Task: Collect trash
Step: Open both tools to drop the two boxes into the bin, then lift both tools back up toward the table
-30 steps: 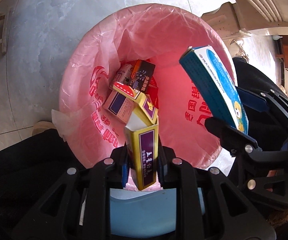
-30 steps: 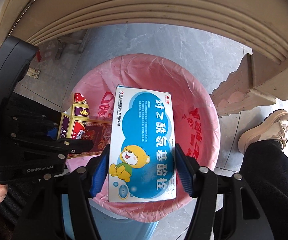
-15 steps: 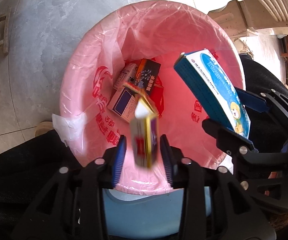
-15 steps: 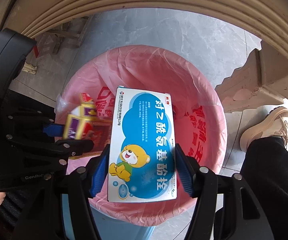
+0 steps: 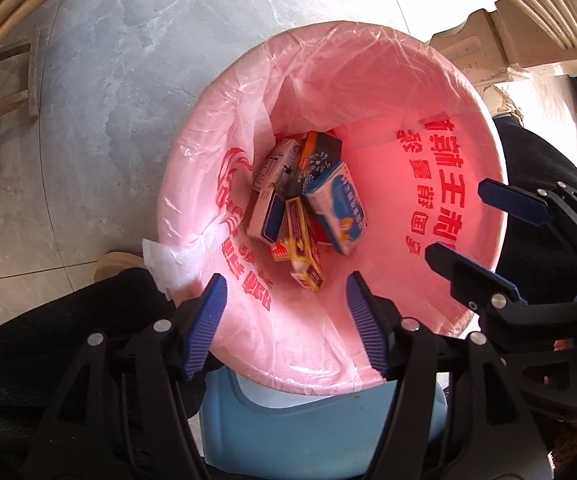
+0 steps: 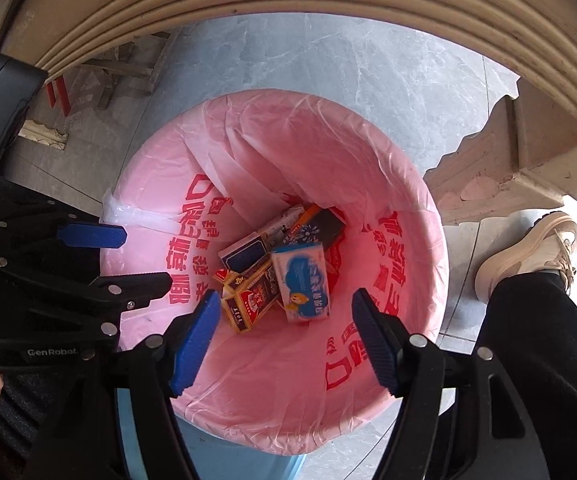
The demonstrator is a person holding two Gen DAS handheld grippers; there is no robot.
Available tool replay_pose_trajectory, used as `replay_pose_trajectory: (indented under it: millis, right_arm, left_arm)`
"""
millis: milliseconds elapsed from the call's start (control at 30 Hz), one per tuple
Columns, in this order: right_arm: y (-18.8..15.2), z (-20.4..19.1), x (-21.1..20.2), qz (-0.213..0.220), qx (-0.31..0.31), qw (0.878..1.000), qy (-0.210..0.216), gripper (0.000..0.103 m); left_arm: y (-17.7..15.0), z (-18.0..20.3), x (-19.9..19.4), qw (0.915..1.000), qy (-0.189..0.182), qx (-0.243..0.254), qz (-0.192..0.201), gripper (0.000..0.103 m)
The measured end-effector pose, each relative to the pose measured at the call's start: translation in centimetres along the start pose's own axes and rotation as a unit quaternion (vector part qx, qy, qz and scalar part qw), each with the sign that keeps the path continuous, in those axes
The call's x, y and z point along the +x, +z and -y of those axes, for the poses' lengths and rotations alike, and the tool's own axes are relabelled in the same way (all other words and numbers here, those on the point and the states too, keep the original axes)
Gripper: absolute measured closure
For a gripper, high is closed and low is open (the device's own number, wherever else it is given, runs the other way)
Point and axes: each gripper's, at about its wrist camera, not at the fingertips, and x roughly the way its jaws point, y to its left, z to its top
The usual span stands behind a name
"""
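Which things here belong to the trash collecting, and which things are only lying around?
Belong to the job:
- blue bin with pink plastic liner
- blue-and-white cardboard box with a cartoon bear, inside the liner
- yellow-and-purple cardboard box, inside too
- left gripper and right gripper, both open and empty

Just lying about:
- beige sneaker
- wooden scraps on the grey floor

Both views are bright with daylight. In the left wrist view the floor (image 5: 136,80) blows out to near white toward one o'clock, and sun passing through the pink bag (image 5: 368,92) makes its inside glow red. Heavy fisheye bending curves the moulded desk edge (image 6: 288,8) into an arc at twelve o'clock, and the corners fall to black. Focus is crisp at centre; print on the boxes (image 6: 280,276) reads only partly.
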Motion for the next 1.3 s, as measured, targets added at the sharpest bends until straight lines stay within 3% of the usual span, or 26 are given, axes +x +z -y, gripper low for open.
replay_pose_trajectory:
  millis: [467, 600, 767, 833, 933, 1033, 1167, 1300]
  right_arm:
    - [-0.7, -1.4, -1.9, 0.023, -0.019, 0.999, -0.016, 0.036]
    - [-1.2, -2.3, -3.8, 0.042, -0.031, 0.999, 0.000, 0.036]
    - [-2.9, -4.7, -11.0, 0.110, -0.067, 0.991, 0.030, 0.035]
    - [-3.5, -5.7, -15.0, 0.145, -0.086, 0.984, 0.048, 0.017]
    - [-3.7, -7.2, -21.3, 0.197, -0.120, 0.971, 0.059, 0.009]
    - [-2.9, -7.8, -27.0, 0.232, -0.138, 0.961, 0.055, 0.008]
    - [-1.5, -8.1, -33.4, 0.273, -0.155, 0.948, 0.054, 0.008]
    - [0.4, -8.3, -37.7, 0.289, -0.175, 0.940, 0.042, 0.007]
  left_arm:
    - [-0.7, 0.1, -1.2, 0.9992, 0.031, 0.015, 0.021, 0.035]
    - [-2.0, 0.0, -3.3, 0.9988, 0.031, 0.020, 0.032, 0.035]
    - [-5.3, -0.2, -10.8, 0.9962, 0.016, 0.048, 0.071, 0.031]
    - [-6.5, -0.2, -14.7, 0.9933, 0.017, 0.061, 0.097, 0.025]
    - [-7.5, -0.3, -20.7, 0.9888, 0.026, 0.074, 0.127, 0.022]
    - [-7.5, -0.4, -26.5, 0.9836, 0.024, 0.081, 0.159, 0.020]
    - [-6.4, 0.0, -33.1, 0.9721, 0.070, 0.100, 0.200, 0.018]
    - [-4.6, 0.0, -38.2, 0.9666, 0.074, 0.104, 0.222, 0.016]
